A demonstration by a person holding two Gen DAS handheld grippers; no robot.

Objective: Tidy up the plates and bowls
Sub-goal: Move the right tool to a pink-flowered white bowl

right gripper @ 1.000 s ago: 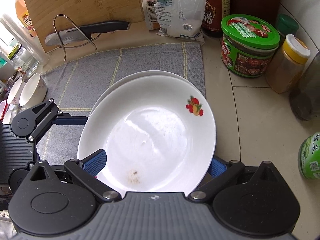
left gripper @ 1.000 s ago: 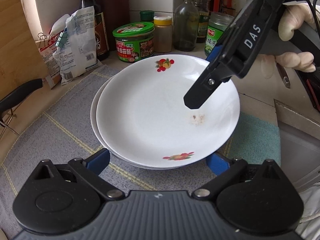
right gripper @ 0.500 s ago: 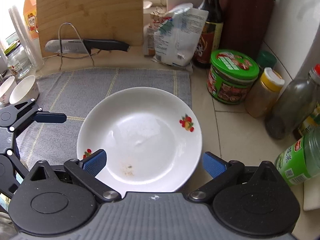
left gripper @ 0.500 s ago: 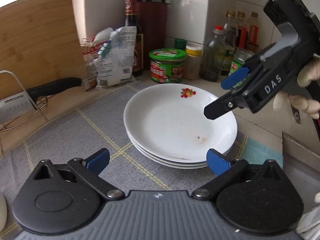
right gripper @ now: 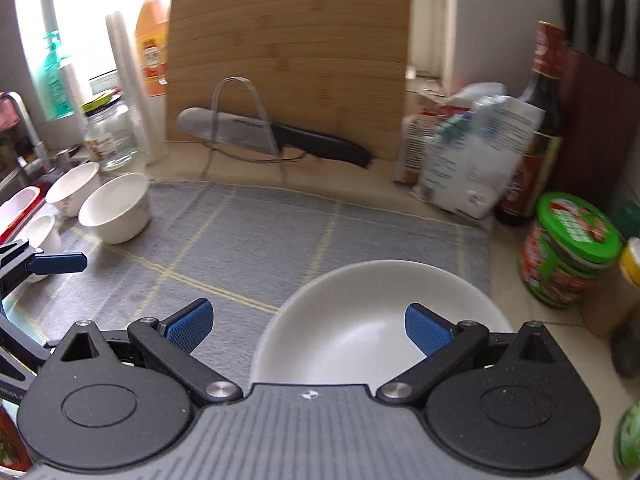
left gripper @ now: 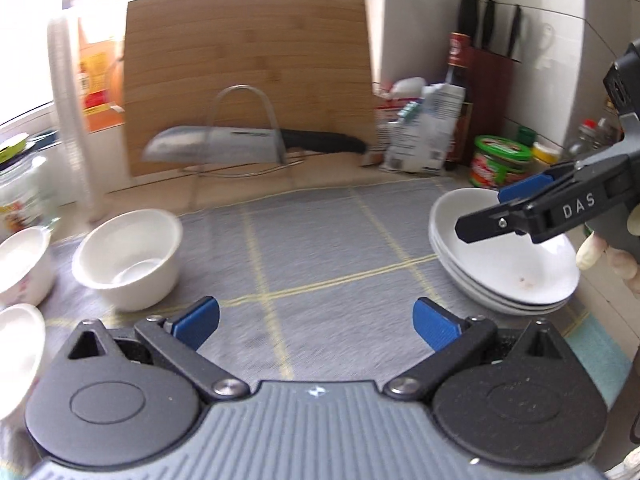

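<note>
- Left gripper (left gripper: 316, 320): jaws spread wide, nothing between the blue pads, only bare grey mat (left gripper: 312, 240) below.
- Right gripper (right gripper: 308, 326): jaws spread wide, empty; right pad over the near rim of the plate stack, no contact visible.
- Stack of white plates (left gripper: 504, 260): three rims countable in the left wrist view; placed on the mat's right edge, near the right end of the counter (right gripper: 256, 168).
- Top plate: shallow, small brown speck on its inner surface.
- White bowl (left gripper: 128, 258): upright on the mat's left edge, well apart from the plates.
- Further white bowls (left gripper: 22, 262): grouped just beyond the mat's left edge, beside the first bowl; exact count hard to tell.
- Bamboo cutting board (left gripper: 248, 80): upright against the back wall, behind the mat.
- Knife (left gripper: 256, 146): horizontal on a wire stand in front of the board.
- Green-lidded jar (right gripper: 568, 248): on the counter just right of the mat, beside the plates.
- Dark sauce bottle (right gripper: 540, 120) and paper packets (right gripper: 472, 152): at the back right corner.
- Gloved hand (left gripper: 608, 248): on the right gripper's handle, at the frame's right edge.
</note>
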